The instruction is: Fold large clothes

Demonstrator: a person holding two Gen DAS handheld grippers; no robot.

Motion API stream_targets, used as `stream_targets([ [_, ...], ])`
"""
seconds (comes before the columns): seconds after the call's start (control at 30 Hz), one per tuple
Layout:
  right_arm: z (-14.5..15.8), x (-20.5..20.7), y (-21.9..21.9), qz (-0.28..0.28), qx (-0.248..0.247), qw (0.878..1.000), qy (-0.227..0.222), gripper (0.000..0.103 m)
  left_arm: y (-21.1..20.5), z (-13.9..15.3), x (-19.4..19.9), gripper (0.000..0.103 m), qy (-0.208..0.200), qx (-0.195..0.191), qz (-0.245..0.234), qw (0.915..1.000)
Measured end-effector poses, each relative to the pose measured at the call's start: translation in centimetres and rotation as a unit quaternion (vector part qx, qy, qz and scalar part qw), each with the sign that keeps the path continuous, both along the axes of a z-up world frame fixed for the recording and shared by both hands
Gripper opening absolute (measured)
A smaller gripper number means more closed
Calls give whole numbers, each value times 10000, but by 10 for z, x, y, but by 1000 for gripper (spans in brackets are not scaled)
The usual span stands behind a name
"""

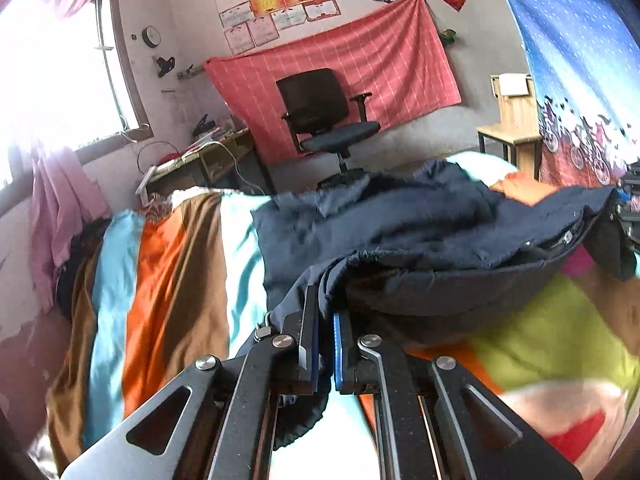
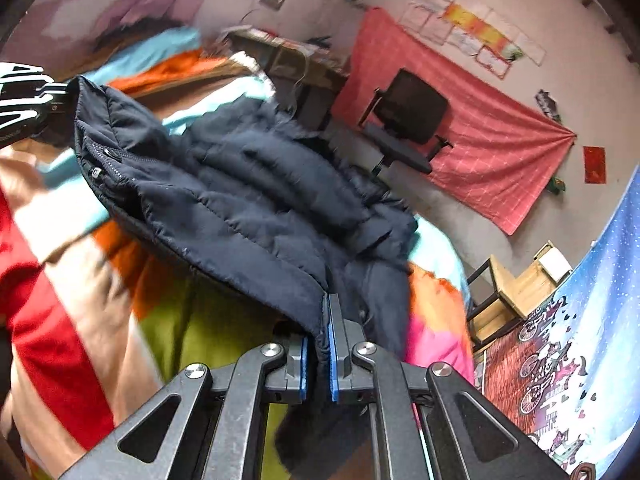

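A navy padded jacket (image 1: 400,236) was clamped at 1 edge by the left gripper (image 1: 326,320) and at another by the right gripper (image 2: 320,328), stretched between them above a striped bedspread (image 1: 168,280).

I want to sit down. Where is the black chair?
The chair stands by the far wall, in front of the pink cloth hanging there, right of the desk and beyond the bed.

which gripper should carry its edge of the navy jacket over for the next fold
Probably right: the right gripper is shut on the navy jacket hem, already lifted; the left gripper pinches lower, near the bedspread.
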State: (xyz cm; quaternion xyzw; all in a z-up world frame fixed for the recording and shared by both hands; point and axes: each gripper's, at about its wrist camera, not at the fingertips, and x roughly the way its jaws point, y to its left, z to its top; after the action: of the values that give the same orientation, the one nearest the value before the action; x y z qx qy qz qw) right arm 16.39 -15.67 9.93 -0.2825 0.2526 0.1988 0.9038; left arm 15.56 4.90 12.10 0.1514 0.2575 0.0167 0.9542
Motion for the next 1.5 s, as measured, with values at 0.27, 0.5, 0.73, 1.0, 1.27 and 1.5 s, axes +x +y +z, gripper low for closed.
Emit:
stream_targets([
  [0.27,59,92,11,-367,305,9983,-333,7,7,63,114,4,34,-10,35,10000],
  [0.5,80,190,33,-550,248,9975,-359,7,33,75,205,4,-42,-396,109,9991],
  [0.73,80,277,59,-683,256,9970,-242,7,54,71,282,3,-169,-710,337,9968],
  [1.0,50,343,80,-910,250,9955,-108,6,66,36,346,4,-87,-911,600,9940],
  [1.27,5,388,87,-1058,254,9937,269,7,80,-4,383,4,334,-1142,785,9898],
  [1.5,-5,387,73,-943,1018,9898,313,16,93,17,345,70,-530,-1912,691,9777],
])
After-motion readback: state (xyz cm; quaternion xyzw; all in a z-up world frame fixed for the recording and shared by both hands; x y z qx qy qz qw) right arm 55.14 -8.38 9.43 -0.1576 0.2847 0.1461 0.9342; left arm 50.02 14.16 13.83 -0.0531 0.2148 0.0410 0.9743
